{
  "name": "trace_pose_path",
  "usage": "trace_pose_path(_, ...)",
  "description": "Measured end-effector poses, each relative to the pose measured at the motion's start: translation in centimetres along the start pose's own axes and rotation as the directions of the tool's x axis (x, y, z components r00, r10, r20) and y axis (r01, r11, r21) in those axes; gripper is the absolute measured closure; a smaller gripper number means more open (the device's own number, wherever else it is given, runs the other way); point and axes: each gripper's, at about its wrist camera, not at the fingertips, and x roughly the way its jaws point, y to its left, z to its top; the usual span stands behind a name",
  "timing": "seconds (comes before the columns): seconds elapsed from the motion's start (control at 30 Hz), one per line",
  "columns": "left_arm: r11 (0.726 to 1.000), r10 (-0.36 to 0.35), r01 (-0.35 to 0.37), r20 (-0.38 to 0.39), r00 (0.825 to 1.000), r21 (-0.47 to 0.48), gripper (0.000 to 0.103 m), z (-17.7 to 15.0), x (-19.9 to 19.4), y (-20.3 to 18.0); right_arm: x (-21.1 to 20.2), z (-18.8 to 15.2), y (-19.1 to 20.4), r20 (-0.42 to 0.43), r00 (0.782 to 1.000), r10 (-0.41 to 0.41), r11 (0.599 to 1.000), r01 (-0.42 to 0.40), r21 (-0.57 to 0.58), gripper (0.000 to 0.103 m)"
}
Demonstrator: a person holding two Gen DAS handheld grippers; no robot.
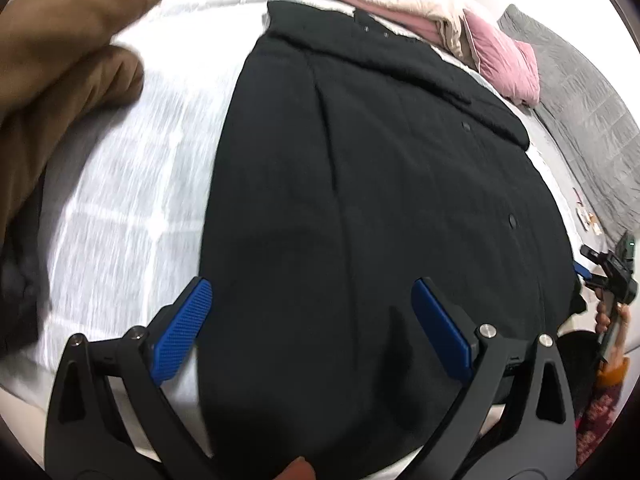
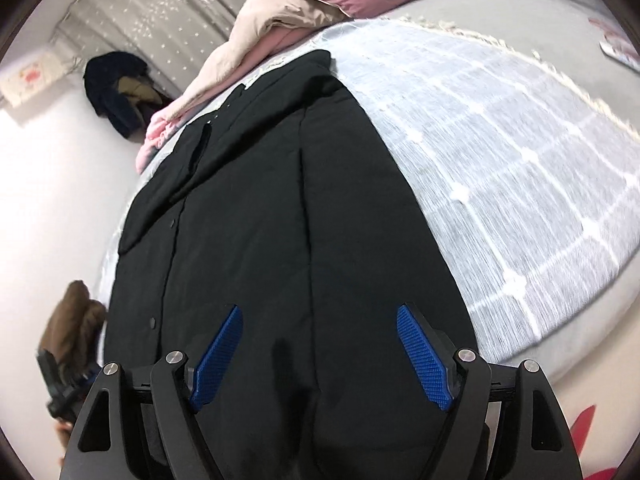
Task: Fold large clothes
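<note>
A black coat (image 1: pixel 380 184) is laid out flat on a bed, over a pale grey checked bedspread (image 1: pixel 132 184). Snap buttons are seen along the coat's front edge. At the far end of the coat, a heap of pink and cream bedding (image 1: pixel 440 12) is piled; its edge touches or slightly overlaps the coat's upper end.

The left gripper (image 1: pixel 312 320) is held above the near end of the coat, its blue pads (image 1: pixel 184 328) spread wide. Nothing is pinched between them; one finger is over the bedspread at the coat's edge, the other over the coat.

The right gripper (image 2: pixel 320 348) is likewise held over the near end of the coat, jaws spread apart and empty. Whether the fingertips touch the cloth cannot be told in either view.

A brown garment (image 1: pixel 68 40) is seen at the upper left of the left wrist view, beside the bedspread. In the right wrist view, dark clothes (image 2: pixel 116 92) lie on the floor near the wall, well apart from the coat.
</note>
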Motion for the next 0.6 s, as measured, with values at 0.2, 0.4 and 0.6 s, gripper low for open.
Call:
trace_pose_path(0.2, 0.983, -0.156, 0.155, -0.013, 0.988, -0.095, 0.003, -1.6, -1.1, 3.0, -0.2, -0.1, -0.4, 0.003, 1.000, 0.014, 1.000, -0.014, 0.024, 0.022)
trace_pose_path(0.4, 0.969, -0.220, 0.216, -0.017, 0.975, -0.120, 0.003, -2.3, -1.4, 3.8, -1.7, -0.4, -2.1, 0.061, 0.998, 0.003, 0.996, -0.008, 0.085, 0.022)
trace_pose_path(0.6, 0.964, -0.230, 0.226, -0.011, 0.973, -0.143, 0.003, -2.2, -1.3, 4.0, -1.3, -0.4, -3.1, 0.042, 0.999, -0.010, 0.989, 0.004, 0.145, 0.022)
